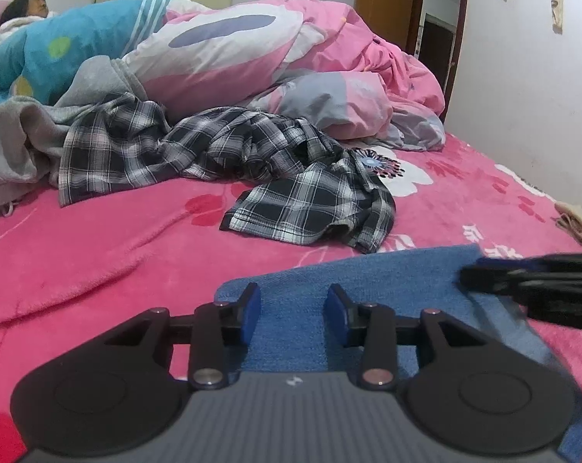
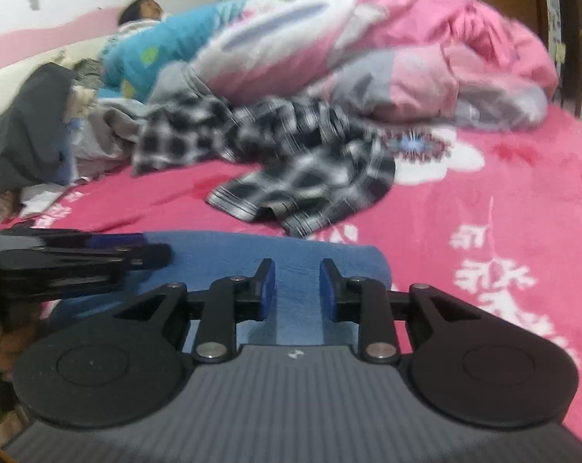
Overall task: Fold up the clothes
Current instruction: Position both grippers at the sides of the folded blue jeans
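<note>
Denim piece (image 1: 368,281): blue, flat, folded on fuzzy pink bed (image 1: 98,254).
Left gripper (image 1: 294,308): released, above denim.
Right gripper (image 2: 296,287): released, above denim.

Soft, even indoor light; left view sharp, right view motion-blurred, especially the plaid shirt (image 2: 298,169); fisheye edges bend.

right view motion-blurred, plaid shirt (image 2: 291,162) smeared, blue cloth (image 1: 368,289) partly under tongs
</note>
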### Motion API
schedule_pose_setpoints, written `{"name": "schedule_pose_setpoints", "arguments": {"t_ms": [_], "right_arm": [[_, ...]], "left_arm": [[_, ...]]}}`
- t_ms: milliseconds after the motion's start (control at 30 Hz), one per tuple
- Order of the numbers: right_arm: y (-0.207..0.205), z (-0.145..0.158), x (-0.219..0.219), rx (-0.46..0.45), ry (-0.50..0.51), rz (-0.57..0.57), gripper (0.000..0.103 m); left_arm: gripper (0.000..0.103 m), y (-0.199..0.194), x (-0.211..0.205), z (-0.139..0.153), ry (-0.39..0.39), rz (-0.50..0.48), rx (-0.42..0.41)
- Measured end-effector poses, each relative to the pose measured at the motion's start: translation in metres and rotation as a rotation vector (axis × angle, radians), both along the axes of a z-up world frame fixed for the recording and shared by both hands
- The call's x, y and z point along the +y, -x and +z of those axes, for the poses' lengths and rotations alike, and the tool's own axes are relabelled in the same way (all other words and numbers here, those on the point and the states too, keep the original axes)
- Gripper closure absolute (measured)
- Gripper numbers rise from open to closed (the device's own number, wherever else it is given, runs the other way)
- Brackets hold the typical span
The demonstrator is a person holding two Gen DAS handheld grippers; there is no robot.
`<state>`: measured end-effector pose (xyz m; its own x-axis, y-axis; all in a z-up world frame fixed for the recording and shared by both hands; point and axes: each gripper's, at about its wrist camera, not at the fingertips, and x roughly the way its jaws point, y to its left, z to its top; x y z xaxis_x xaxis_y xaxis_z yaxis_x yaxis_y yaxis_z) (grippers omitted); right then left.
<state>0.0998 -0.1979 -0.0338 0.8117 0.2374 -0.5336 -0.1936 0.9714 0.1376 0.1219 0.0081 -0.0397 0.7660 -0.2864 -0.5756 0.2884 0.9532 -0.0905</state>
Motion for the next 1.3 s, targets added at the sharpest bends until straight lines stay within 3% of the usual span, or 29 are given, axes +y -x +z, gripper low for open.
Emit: {"name": "schedule_pose_setpoints", "arguments": {"t_ms": [100,267,400,600,800,900,1033,1133,1233,1300], "right_arm": [[-0.018,-0.014,-0.005,0.043,-0.041,-0.014,0.079],[-0.018,0.007,-0.005,0.028,-0.077,-0.037,0.079],[-0.035,-0.013,-0.003,0.092,-0.06,-0.052,0.079],[-0.038,-0.014,-0.006,0.096,-0.078,-0.06,0.079],[-0.027,-0.01,-0.017,0.055,-0.131,-0.163,0.085],[-0.012,0.0,-0.023,0.02,-0.128,-0.235,0.081],[0.015,0.014,-0.028,-0.011,-0.186,-0.184,0.079],[0.03,0.011,-0.019,-0.002,-0.135,-0.13,0.072],[0.026,-0.013,-0.009,0.061,-0.05,-0.109,0.068],[0.03,-0.015,-0.002,0.02,-0.002,-0.104,0.068]], "left_arm": [[0.062,-0.001,-0.003,0.0,-0.018,0.008,0.005],[0.062,-0.002,-0.007,0.001,-0.039,0.014,0.005],[0.062,-0.003,-0.009,0.0,-0.051,0.021,0.01],[0.061,-0.003,-0.012,0.001,-0.069,0.022,0.008],[0.059,-0.002,-0.014,0.001,-0.085,0.027,-0.002],[0.056,-0.001,-0.014,0.0,-0.093,0.036,-0.007],[0.053,0.0,-0.014,0.0,-0.097,0.047,-0.009],[0.051,0.0,-0.015,0.0,-0.103,0.053,-0.013],[0.048,0.0,-0.015,0.0,-0.106,0.057,-0.017],[0.044,0.003,-0.012,0.0,-0.091,0.06,-0.025]]}}
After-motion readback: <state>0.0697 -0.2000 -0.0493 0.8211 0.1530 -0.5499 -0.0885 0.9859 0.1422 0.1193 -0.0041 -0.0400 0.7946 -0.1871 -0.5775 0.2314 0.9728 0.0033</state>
